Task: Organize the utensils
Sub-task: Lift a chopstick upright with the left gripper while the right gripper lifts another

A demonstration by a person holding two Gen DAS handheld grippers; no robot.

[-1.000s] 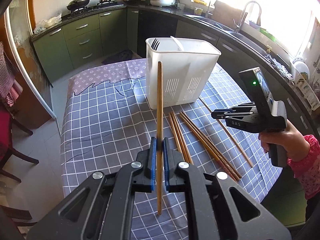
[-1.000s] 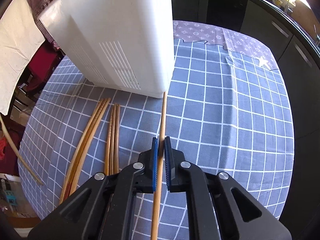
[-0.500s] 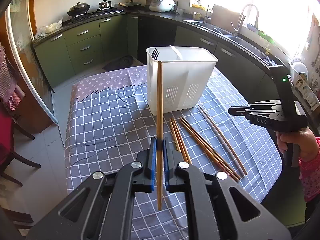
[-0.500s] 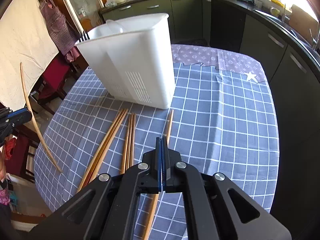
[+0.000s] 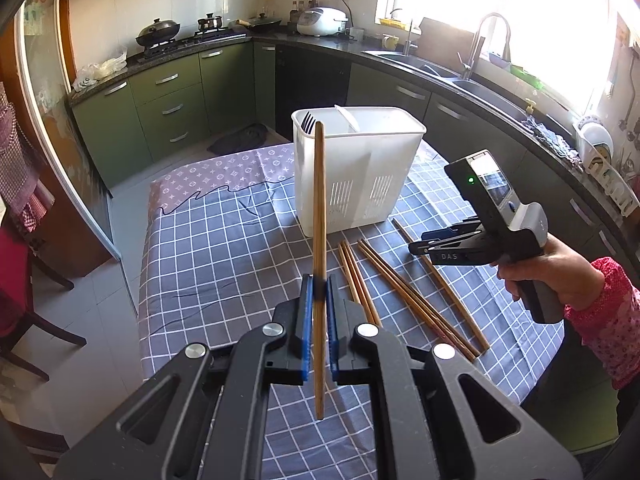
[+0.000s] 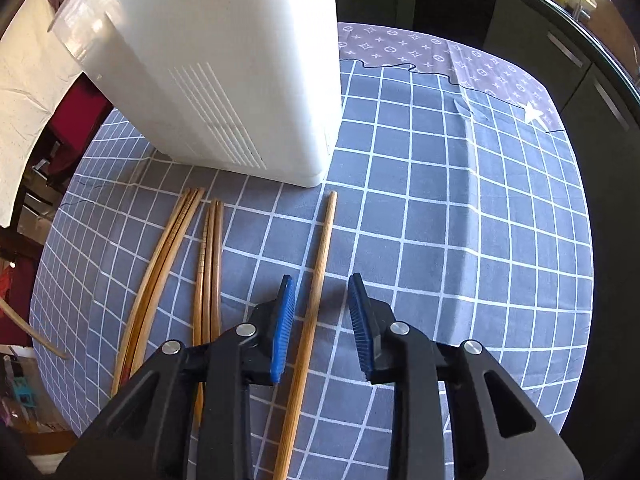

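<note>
My left gripper (image 5: 319,292) is shut on a wooden chopstick (image 5: 319,208) and holds it upright above the table, in front of the white utensil caddy (image 5: 360,176). A fork (image 5: 307,121) stands in the caddy. My right gripper (image 6: 322,320) is open, low over the table, its jaws on either side of a single loose chopstick (image 6: 320,256) that lies near the caddy (image 6: 224,80). The right gripper also shows in the left wrist view (image 5: 452,242). Several more chopsticks (image 6: 176,264) lie to its left.
The table has a blue checked cloth (image 5: 224,248). Green kitchen cabinets (image 5: 168,96) and a counter with a sink (image 5: 480,76) run behind and to the right. A dark red chair (image 5: 16,264) stands at the left.
My right gripper has dropped back down to the table by the caddy and opened around the single chopstick. My left gripper has risen and drawn back with its chopstick.
</note>
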